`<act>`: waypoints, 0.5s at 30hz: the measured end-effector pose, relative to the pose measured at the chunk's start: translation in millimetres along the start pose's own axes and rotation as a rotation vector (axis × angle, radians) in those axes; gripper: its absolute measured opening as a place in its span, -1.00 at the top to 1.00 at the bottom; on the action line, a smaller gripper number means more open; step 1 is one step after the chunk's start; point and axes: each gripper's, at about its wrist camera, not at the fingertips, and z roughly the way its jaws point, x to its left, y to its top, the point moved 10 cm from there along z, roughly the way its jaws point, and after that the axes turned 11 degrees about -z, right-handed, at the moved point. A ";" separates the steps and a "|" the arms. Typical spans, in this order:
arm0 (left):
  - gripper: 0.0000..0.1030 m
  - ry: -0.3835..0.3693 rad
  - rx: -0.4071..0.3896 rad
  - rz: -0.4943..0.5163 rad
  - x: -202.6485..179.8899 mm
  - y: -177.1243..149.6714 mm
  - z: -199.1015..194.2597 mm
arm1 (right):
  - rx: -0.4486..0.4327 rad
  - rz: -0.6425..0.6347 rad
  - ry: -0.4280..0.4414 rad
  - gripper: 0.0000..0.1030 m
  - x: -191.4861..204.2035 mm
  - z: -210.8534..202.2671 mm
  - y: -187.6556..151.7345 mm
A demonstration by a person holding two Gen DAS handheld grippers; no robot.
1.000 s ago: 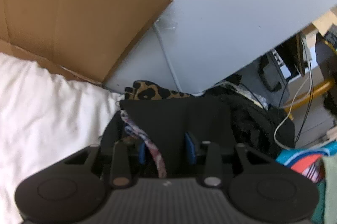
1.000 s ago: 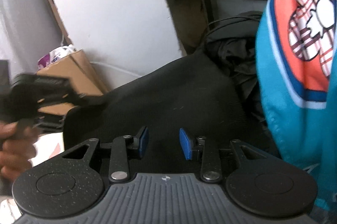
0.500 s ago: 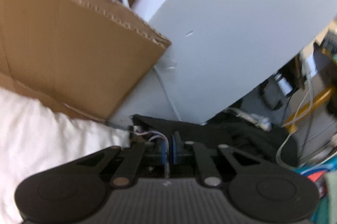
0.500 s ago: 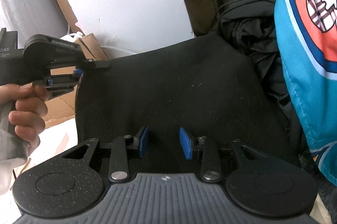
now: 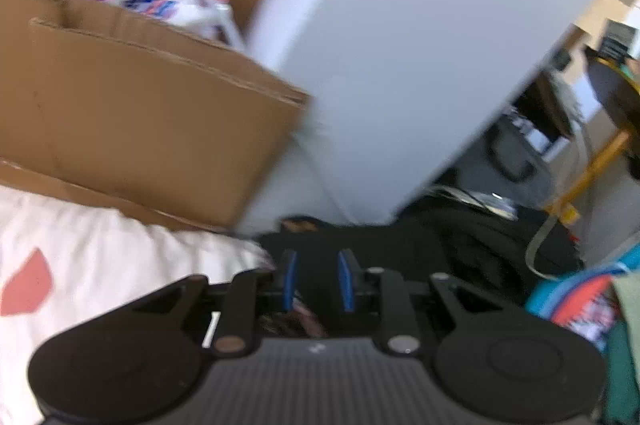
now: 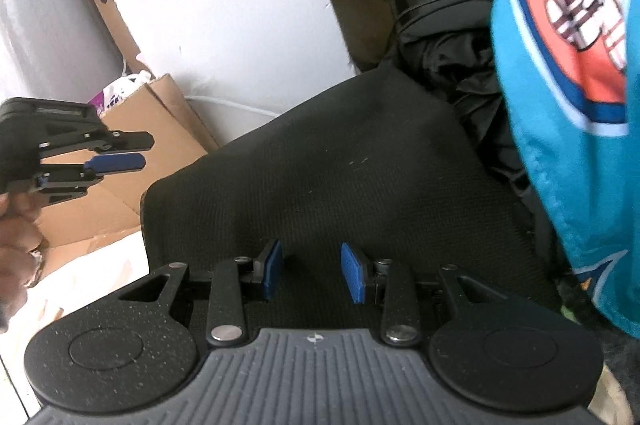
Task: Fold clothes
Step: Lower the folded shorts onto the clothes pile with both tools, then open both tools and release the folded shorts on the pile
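My left tongs (image 6: 132, 151) have lifted off the black garment (image 6: 340, 185), just reopened, empty; my right tongs (image 6: 312, 275) hover over it, part-open, holding nothing.

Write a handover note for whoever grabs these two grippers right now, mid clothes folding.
Left gripper: jaws have just been opening, nothing between them, in the air beside the black garment's left corner.
Right gripper: open, empty, over the garment's near edge.
Done: black garment lies flat, seemingly folded.
Left: teal printed garment and crumpled dark clothes beyond it look unfolded.
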 end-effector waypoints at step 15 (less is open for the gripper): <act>0.95 0.061 0.027 0.196 -2.8 -48.5 21.1 | -0.010 -0.050 -0.020 0.23 -1.3 18.6 17.7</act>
